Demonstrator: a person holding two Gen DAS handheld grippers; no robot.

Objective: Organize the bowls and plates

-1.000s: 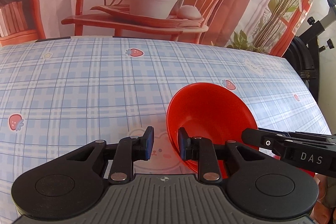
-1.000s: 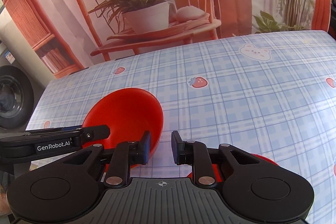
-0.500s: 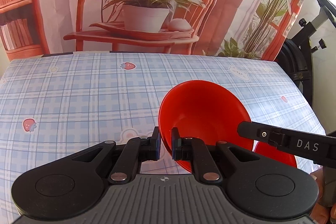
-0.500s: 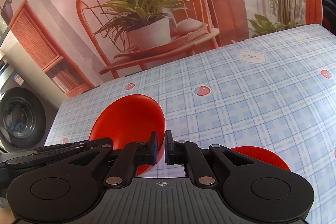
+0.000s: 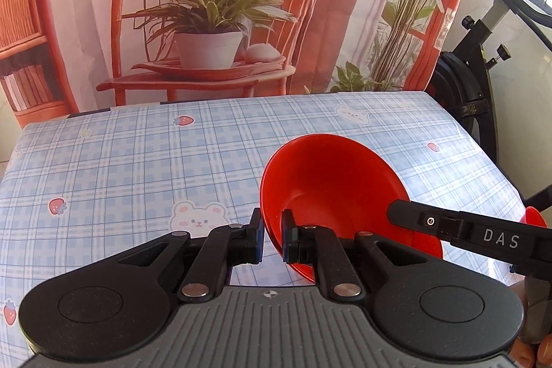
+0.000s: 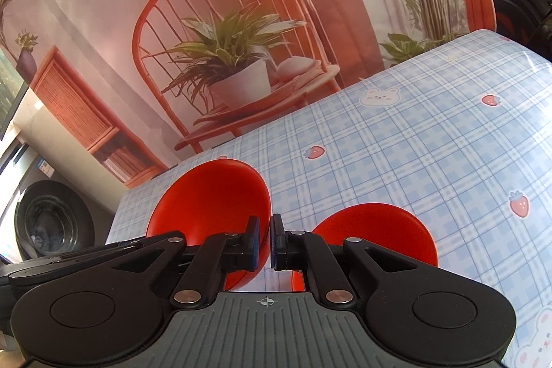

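Red bowl (image 5: 331,181) between 2 hand-held grippers

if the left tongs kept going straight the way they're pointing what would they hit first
Probably the tablecloth. The left tongs already pinch the bowl rim and aim down at bare cloth near the bear print; depth is unclear.

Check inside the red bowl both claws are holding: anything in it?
The red bowl looks empty: bare red wall and floor show. The left claw, the right claw and its arm cover part of the near interior.
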